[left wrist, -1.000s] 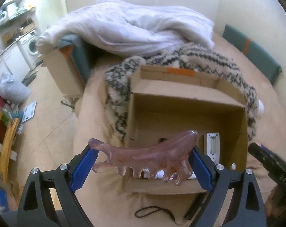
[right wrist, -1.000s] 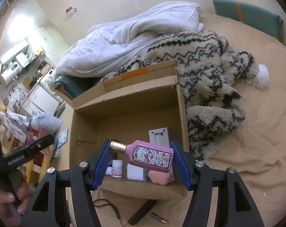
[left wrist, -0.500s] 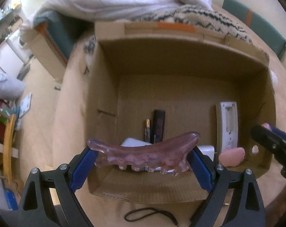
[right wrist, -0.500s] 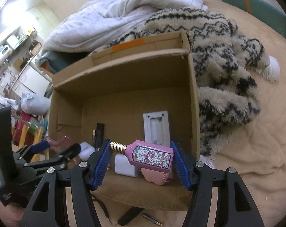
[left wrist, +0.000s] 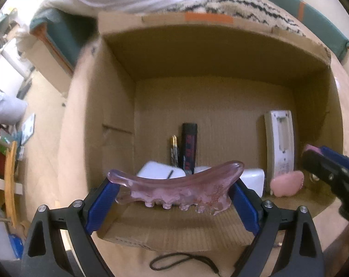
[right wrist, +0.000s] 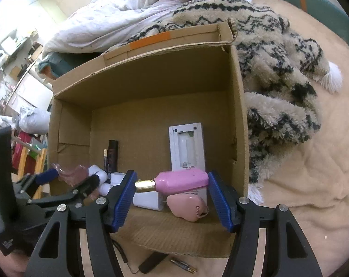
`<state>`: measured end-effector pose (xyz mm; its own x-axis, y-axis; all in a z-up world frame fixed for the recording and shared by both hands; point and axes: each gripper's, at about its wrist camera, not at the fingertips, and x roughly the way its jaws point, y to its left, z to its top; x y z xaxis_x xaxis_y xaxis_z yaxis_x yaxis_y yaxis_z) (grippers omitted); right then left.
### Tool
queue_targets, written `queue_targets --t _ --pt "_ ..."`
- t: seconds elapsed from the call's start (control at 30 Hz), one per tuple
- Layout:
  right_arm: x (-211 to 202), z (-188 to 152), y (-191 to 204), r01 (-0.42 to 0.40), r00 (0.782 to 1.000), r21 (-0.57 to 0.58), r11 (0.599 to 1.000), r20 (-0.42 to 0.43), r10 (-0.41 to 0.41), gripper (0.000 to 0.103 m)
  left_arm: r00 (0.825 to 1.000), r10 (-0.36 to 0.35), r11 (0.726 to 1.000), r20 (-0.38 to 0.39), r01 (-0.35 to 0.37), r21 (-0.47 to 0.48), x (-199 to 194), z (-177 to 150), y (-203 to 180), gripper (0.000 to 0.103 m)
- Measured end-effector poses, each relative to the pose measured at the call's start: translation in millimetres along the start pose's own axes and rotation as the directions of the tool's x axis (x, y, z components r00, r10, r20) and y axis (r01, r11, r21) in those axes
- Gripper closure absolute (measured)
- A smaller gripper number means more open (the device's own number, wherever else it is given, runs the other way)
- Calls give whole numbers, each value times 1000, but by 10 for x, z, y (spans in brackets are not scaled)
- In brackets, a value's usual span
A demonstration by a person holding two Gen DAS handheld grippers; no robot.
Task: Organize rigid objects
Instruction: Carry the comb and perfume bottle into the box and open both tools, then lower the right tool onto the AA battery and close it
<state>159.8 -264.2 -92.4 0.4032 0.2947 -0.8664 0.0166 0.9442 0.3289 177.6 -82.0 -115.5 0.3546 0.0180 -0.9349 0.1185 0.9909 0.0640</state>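
Note:
My left gripper [left wrist: 172,192] is shut on a translucent pink comb-shaped scraper [left wrist: 174,184], held over the near edge of an open cardboard box [left wrist: 119,106]. My right gripper [right wrist: 172,188] is shut on a pink perfume bottle [right wrist: 181,181] with a gold neck, held over the box's [right wrist: 239,115] near right part. Inside lie a white remote back [right wrist: 186,147], a pink heart-shaped case [right wrist: 188,206], white containers [left wrist: 160,173], a black tube [left wrist: 189,145] and a pen. The left gripper also shows in the right wrist view [right wrist: 66,180].
The box sits on a beige bed cover [right wrist: 301,196]. A zigzag-patterned fluffy blanket [right wrist: 278,69] and a white duvet [right wrist: 140,16] lie behind and right of it. A black cord [left wrist: 181,262], a dark stick and a small battery [right wrist: 182,265] lie in front of the box.
Both grippers have moved forward and down toward the box, so its inside now fills the views. The perfume bottle has tipped so that its narrow side faces the camera.

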Motion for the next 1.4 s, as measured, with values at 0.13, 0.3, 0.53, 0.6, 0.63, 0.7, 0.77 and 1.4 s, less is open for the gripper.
queue_targets --t 0.13,0.3,0.53,0.6,0.63,0.7,0.77,1.4 --pt "-51 6 31 -21 1000 -5 1000 19 21 16 996 -41 998 -82 38 -43 144 -33 52 11" --pt "-106 -5 158 -4 999 -63 998 51 8 1 995 -56 998 -84 52 -47 153 -34 67 11" --pt "-143 8 104 -24 998 -41 999 61 26 1 997 -51 997 -61 47 -53 138 -54 69 11" --pt "-154 1 90 -21 998 -39 999 64 23 1 997 -50 997 -51 47 -56 119 -54 77 11" --pt "-158 2 83 -22 998 -35 999 65 25 1 998 -51 997 -45 49 -56 109 -52 80 11" --pt "-169 2 64 -34 997 -21 999 67 35 1 998 -55 997 -33 53 -59 74 -56 98 11" --pt "-185 8 43 -64 995 -1 998 76 63 1 998 -57 997 -16 56 -58 45 -84 83 10" --pt "-342 -14 -10 -145 981 50 988 135 137 0 981 -17 997 194 31 -71 -415 -58 153 0"
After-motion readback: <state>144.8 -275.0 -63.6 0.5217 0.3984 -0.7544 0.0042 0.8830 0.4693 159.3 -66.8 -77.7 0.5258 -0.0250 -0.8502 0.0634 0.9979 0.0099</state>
